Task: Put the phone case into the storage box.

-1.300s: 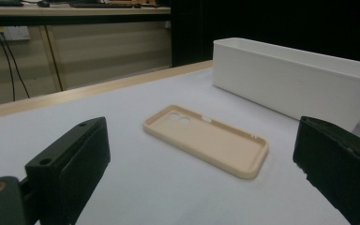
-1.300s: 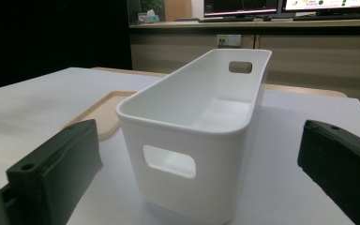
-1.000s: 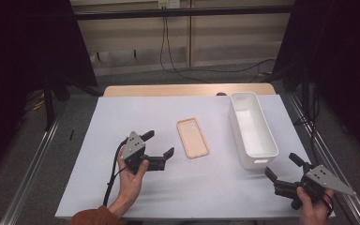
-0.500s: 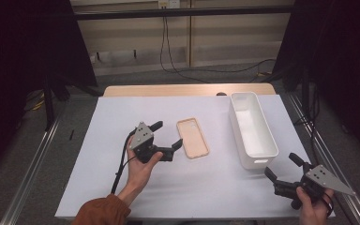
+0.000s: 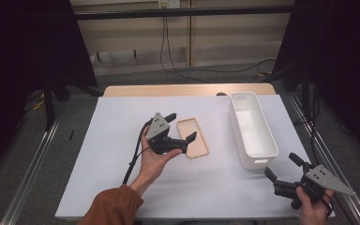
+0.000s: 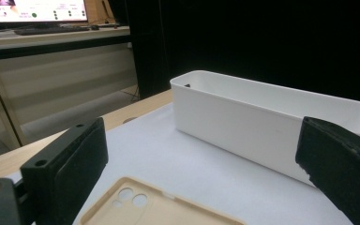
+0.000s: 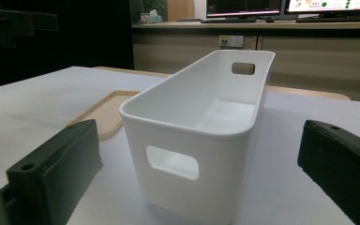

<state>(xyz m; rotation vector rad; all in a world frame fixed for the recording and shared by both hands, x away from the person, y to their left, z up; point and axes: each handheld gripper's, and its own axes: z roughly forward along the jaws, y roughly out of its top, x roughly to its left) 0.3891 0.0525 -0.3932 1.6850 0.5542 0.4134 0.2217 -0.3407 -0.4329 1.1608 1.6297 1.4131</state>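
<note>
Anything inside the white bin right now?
The white bin looks empty: the right gripper view shows a bare floor and inner walls. The near wall hides the floor strip just behind it. The phone case lies outside, on the table.

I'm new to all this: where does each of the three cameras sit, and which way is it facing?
High view: above the person's side, facing forward and down on the white-covered table; forearms, hands, left gripper and right gripper show.
Left gripper view: rides on the left gripper, facing between its open black jaws over the tan flat phone case to the white oblong plastic bin.
Right gripper view: rides on the right gripper, facing the bin's near end; its open jaws show.
Shared: the bin and the phone case show in all three.
</note>
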